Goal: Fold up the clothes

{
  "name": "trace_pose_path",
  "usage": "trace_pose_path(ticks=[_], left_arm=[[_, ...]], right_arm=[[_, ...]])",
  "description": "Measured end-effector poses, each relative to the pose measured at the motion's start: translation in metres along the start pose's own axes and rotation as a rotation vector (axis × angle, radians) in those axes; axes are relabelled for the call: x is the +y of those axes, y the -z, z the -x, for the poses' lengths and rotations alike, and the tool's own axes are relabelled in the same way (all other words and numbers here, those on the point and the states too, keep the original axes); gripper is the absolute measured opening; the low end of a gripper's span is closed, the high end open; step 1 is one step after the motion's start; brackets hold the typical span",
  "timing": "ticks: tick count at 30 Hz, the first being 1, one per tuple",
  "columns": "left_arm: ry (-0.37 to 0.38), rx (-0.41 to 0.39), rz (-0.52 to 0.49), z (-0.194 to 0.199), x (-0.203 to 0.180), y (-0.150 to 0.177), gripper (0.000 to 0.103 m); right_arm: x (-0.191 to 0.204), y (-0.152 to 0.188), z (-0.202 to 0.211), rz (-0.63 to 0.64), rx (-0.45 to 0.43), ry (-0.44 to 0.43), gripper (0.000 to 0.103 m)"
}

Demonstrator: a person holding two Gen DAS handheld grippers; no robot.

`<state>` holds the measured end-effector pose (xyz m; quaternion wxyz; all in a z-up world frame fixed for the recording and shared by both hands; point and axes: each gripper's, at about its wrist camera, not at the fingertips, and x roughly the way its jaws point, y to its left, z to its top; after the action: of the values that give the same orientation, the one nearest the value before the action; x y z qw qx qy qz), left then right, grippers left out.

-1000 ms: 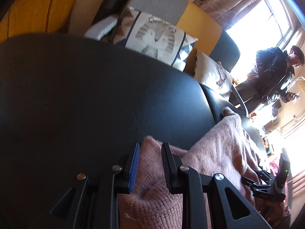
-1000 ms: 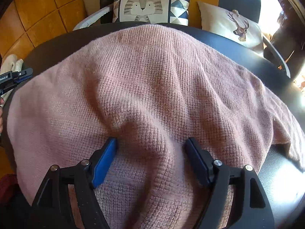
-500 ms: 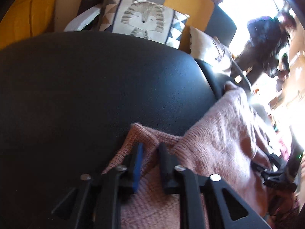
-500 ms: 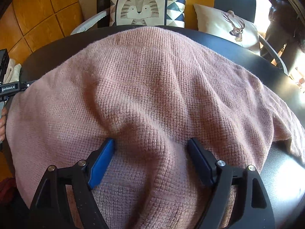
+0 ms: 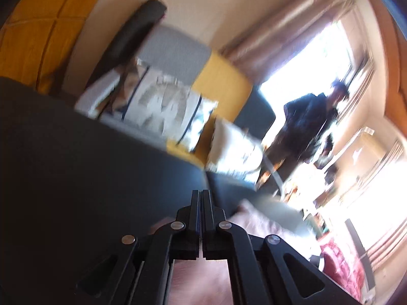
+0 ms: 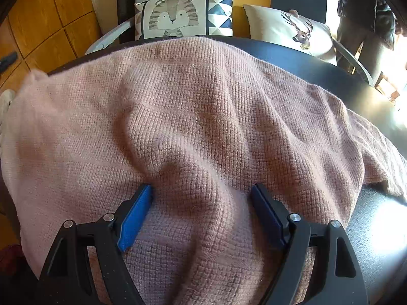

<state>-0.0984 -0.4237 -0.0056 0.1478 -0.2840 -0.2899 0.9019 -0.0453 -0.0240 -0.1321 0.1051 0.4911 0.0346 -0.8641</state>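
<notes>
The left wrist view is smeared. The left gripper (image 5: pixel 201 198) has its two fingers pressed flat together, with only a thin slit between them, and it points out over the black table (image 5: pixel 89 165). No cloth shows at the fingertips. Pink knit of the sweater (image 6: pixel 203 101) fills the gap between the gripper's arms just below and behind the fingers, and more of it lies to the right of them on the table. Whether a fold is caught lower in the jaws cannot be told through the blur. A person (image 5: pixel 307 124) in dark clothes stands at the bright window on the far right.

In the right wrist view the sweater is spread across most of the table. Its left corner is blurred at the table's edge, its far hem runs along the back edge, and a sleeve trails off to the right onto bare tabletop. The right gripper (image 6: pixel 202 190) is angled down onto the near part of the sweater with its jaws spread wide. Both fingertips touch the knit, and a raised ridge of cloth stands between them, near the left pad and clear of the right one. Behind the table, a tiger cushion (image 6: pixel 175 15) sits left of a deer cushion (image 6: pixel 292 30).
</notes>
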Motion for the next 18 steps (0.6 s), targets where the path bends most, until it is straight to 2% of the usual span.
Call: trace_pose_path(ticks=[2, 4, 7, 11, 14, 15, 18], left_arm=[[-0.006, -0.038, -0.014, 0.014, -0.002, -0.013, 0.000], [-0.044, -0.006, -0.053, 0.013, -0.002, -0.019, 0.000], [-0.139, 0.135, -0.098, -0.012, 0.008, -0.017, 0.018], [-0.234, 0.341, -0.085, -0.049, 0.044, 0.015, 0.019], [-0.240, 0.453, -0.030, -0.067, 0.068, 0.040, 0.021], [-0.245, 0.469, -0.019, -0.071, 0.073, 0.043, 0.023], [-0.198, 0.513, 0.002, -0.080, 0.082, 0.046, 0.030]], right_arm=[[-0.002, -0.001, 0.000, -0.011, 0.004, 0.001, 0.082], [-0.003, -0.001, -0.001, -0.013, 0.004, 0.003, 0.082], [-0.003, 0.000, -0.001, -0.011, 0.001, 0.005, 0.082], [-0.004, 0.003, 0.000, -0.014, -0.007, 0.002, 0.083], [0.001, -0.002, -0.005, -0.016, -0.009, 0.002, 0.084], [0.004, -0.005, -0.009, -0.019, -0.010, 0.003, 0.084], [0.007, -0.008, -0.012, -0.020, -0.010, 0.006, 0.084]])
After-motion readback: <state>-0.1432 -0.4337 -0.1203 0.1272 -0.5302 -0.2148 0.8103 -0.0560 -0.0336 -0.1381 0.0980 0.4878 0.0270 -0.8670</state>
